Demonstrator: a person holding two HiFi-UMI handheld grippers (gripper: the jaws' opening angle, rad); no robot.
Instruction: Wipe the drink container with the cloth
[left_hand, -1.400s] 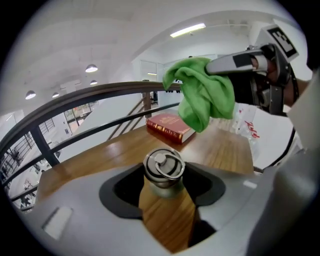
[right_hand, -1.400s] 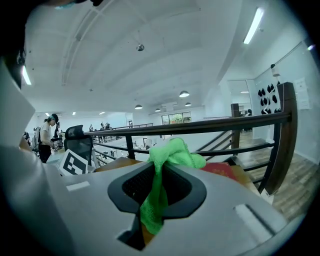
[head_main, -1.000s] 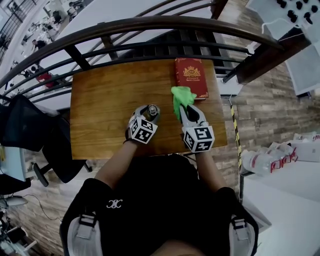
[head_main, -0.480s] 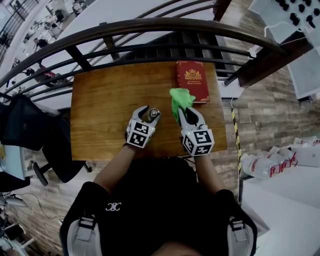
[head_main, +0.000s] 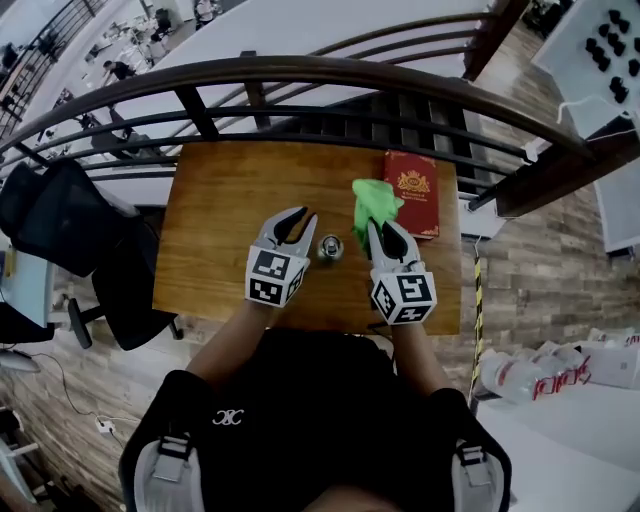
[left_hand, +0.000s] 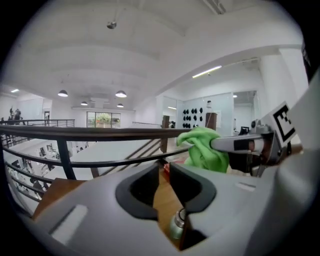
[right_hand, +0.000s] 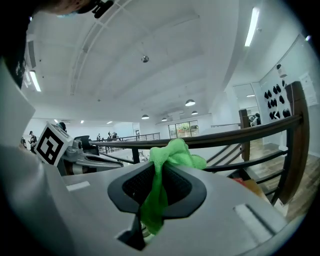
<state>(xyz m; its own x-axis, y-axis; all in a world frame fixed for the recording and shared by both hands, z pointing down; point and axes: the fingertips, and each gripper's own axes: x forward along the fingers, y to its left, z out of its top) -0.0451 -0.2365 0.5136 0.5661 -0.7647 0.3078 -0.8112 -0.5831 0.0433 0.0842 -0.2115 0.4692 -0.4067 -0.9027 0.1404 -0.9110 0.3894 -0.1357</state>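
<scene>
The wooden counter (head_main: 210, 220) is carrying everything, with a dark railing (head_main: 300, 70) running along its far edge and a red book (head_main: 412, 192) lying near its far right corner. The person is holding both tools over the near half. The left hand-held gripper (head_main: 302, 222) is pointing away from the person. Its jaws have just been closing and are now standing a narrow gap apart, with nothing between the pads and only bare wood showing through in its own view. The right hand-held gripper (head_main: 377, 232) is clamping the green cloth (head_main: 372, 200), which is bunching out beyond its tips and hanging down between the jaws.

The drink container (head_main: 329, 247), a small metal bottle, is standing upright on the counter between the two tools, its long axis vertical and its cap facing the head camera. It is sitting just right of the left jaws and, in the left gripper view, below them. That tool is probably riding above cap height, though the steep view is making this hard to judge. The cloth is hanging just right of the bottle and a little beyond it, not touching it. The coming wipe is likely calling for the right hand to bring the cloth leftward and down against the bottle's side
</scene>
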